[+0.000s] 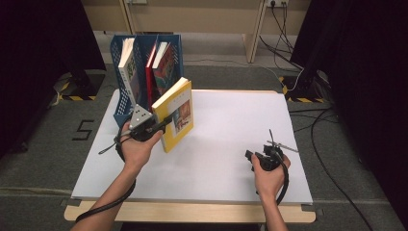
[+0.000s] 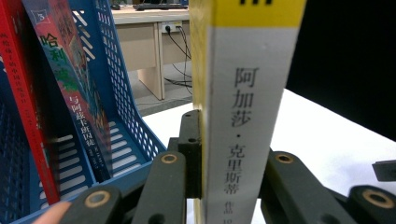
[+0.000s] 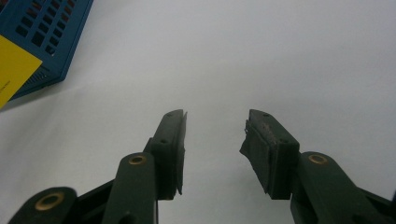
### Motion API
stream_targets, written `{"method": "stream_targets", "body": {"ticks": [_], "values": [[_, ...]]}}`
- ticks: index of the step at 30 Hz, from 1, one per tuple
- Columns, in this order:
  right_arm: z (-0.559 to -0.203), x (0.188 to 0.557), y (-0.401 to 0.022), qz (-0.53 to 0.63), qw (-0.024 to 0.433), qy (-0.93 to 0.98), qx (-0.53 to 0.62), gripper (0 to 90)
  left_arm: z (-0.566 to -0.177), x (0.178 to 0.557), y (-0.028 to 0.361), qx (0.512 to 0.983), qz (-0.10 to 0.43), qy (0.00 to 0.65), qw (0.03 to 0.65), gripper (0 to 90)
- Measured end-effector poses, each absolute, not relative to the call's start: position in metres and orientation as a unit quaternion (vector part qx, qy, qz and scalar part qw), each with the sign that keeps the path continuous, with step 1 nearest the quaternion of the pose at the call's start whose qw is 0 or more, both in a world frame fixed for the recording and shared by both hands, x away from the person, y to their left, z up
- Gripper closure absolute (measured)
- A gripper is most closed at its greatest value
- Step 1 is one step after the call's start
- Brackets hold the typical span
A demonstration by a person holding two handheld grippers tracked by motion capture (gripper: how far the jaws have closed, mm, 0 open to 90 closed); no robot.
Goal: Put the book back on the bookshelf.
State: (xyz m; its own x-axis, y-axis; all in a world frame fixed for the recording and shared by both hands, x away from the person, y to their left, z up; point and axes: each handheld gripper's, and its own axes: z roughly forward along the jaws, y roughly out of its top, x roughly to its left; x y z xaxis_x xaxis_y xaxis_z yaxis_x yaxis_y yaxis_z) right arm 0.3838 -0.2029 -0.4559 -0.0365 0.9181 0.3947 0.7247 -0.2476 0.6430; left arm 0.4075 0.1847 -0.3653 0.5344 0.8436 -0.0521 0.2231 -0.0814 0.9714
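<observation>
— What have I got in the left gripper (image 1: pixel 153 126)?

— I'm holding the yellow book (image 1: pixel 177 115), jaws clamped on its spine end. It stands upright, tilted a little, over the near left of the counter (image 1: pixel 231 139), just in front of the blue rack (image 1: pixel 126 108). From the left gripper view my jaws hide the foot of the spine, and the top is cut off by the frame.

— Can you read it?

— On the white spine (image 2: pixel 245 112) I read 阿加莎 · 克里斯蒂; the characters below that run behind my jaws and I can't make them out. The cover picture is too small from the high view to tell.

— And the rack?

— Three books stand in it: a white one (image 1: pixel 128 67), a red one (image 1: pixel 150 72) and a colourful one (image 1: pixel 163 70). In the left gripper view that colourful cover (image 2: pixel 70 84) shows a "5" in a box and the large 哈利; the smaller column of characters is blurred. The red book's lettering is cut off at the edge. The rack walls hide the books' lower parts.

— Right side?

— My right gripper (image 1: pixel 271 153) sits low over the near right of the counter, well apart from the book, jaws partly spread with nothing between them. One pad (image 3: pixel 259 144) looks ragged at its edge. On the floor at left I see a dark "5" (image 1: pixel 84 130).
</observation>
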Motion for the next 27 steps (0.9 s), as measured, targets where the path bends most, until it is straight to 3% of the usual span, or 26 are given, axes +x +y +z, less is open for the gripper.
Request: {"method": "stream_targets", "body": {"ticks": [27], "values": [[-0.457,0.384,-0.201,0.394,0.117,0.602,0.685,56.7,-0.340,0.415,0.190,0.663,0.299,0.394,0.562,75.6]]}}
